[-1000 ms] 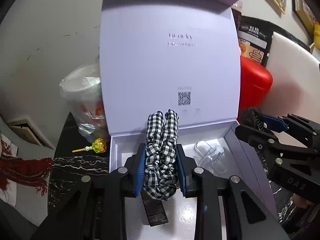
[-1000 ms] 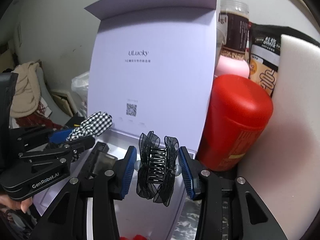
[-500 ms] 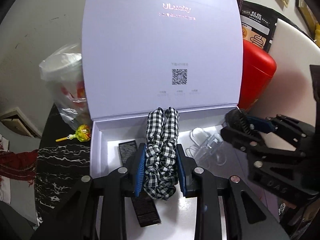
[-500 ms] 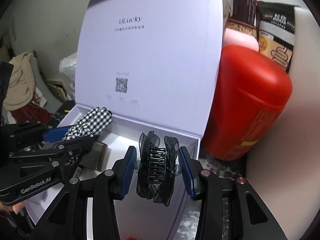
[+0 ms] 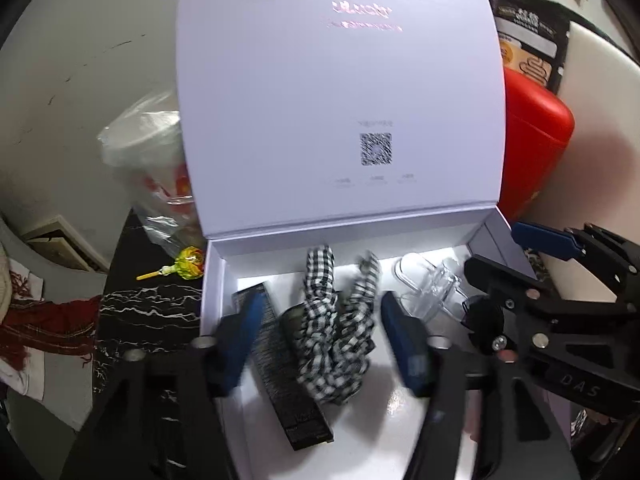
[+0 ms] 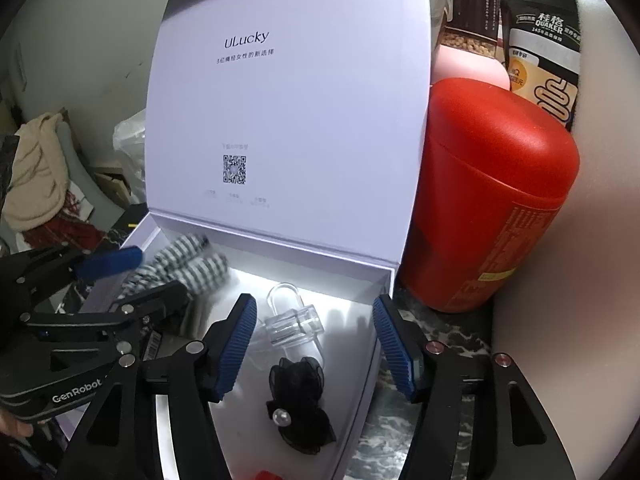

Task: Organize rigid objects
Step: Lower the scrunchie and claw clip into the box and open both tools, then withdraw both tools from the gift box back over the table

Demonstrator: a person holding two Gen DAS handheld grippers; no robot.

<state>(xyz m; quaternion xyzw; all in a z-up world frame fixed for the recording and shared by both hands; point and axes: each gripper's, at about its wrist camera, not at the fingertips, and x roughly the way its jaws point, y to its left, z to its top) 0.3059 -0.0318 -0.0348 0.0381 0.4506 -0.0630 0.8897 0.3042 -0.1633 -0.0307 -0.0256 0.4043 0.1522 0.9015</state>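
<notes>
Inside the open white gift box (image 5: 216, 280), on its bright floor, lies a black-and-white checked scrunchie (image 5: 336, 332), loose and spread, partly over a flat black ribbed strip (image 5: 288, 384) that runs from the back left toward the front. The left tool (image 5: 320, 332) sits over the scrunchie with its blue-padded fingers (image 5: 244, 332) wide apart, one on each side of the fabric and neither pressing it; it grips nothing. Motion blur softens the fingers and the cloth, so whether a pad brushes the fabric cannot be told.

To the right of the scrunchie rests a clear plastic hair claw (image 6: 290, 320), and in front of it a black mesh hair clip (image 6: 300, 400) with a small pearl bead lies on the box floor. The right tool (image 6: 316, 336) stands above these two with its ribbed blue pads (image 6: 240, 340) spread wide and empty, the black clip lying free below the gap between them.

The box lid (image 6: 288, 112) stands upright behind, printed with "ULucky" and a QR code. Just right of the box stands a large red canister (image 6: 492, 200) on the dark marbled desk (image 5: 148, 308); behind it a pink-lidded jar (image 6: 468, 64) and a Quaker oats bag (image 6: 548, 52). Left of the box a yellow lollipop (image 5: 188, 268) lies beside a cup in a plastic bag (image 5: 152, 160).
</notes>
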